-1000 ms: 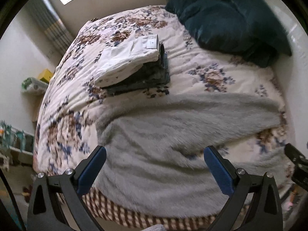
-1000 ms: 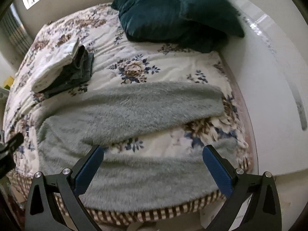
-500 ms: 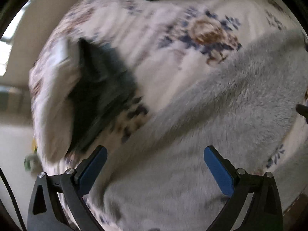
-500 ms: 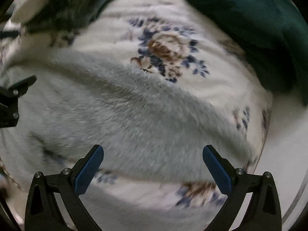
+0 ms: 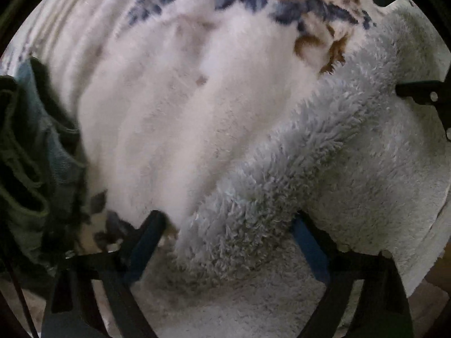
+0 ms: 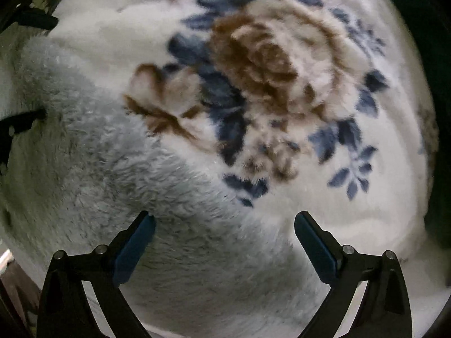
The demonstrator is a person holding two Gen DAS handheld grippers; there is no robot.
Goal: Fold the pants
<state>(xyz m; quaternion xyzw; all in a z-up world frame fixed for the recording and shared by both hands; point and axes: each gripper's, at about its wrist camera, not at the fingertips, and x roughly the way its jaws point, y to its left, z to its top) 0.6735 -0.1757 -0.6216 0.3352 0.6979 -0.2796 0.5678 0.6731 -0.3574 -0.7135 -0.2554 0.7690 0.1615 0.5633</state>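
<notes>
- Grey fleece, thick and shaggy: the pants [image 5: 282,186] lie spread on the floral blanket [image 5: 174,90] of the bed, and a folded edge of them runs slantwise through both wrist views.
- The left gripper [image 5: 228,225] points steeply down at that folded edge; its jaws are closing, with a ridge of the fleece between them, though the pads do not yet visibly press on it.
- The right gripper [image 6: 224,225] hangs just above the same garment farther along, its blue pads [image 6: 135,248] spread wide, fleece under them and nothing held.
- The step in hand appears to be the taking hold of the pants' edge at two points, ahead of the next fold.
- The next move likely calls for both pairs of fingers to pinch the fleece alone, not the blanket's pile beneath, and then to lift evenly.
- A pile of dark folded clothes [image 5: 33,155] sits at the left edge of the left view, near but apart from the pants.
- No brand, label or writing can be read in either view.
</notes>
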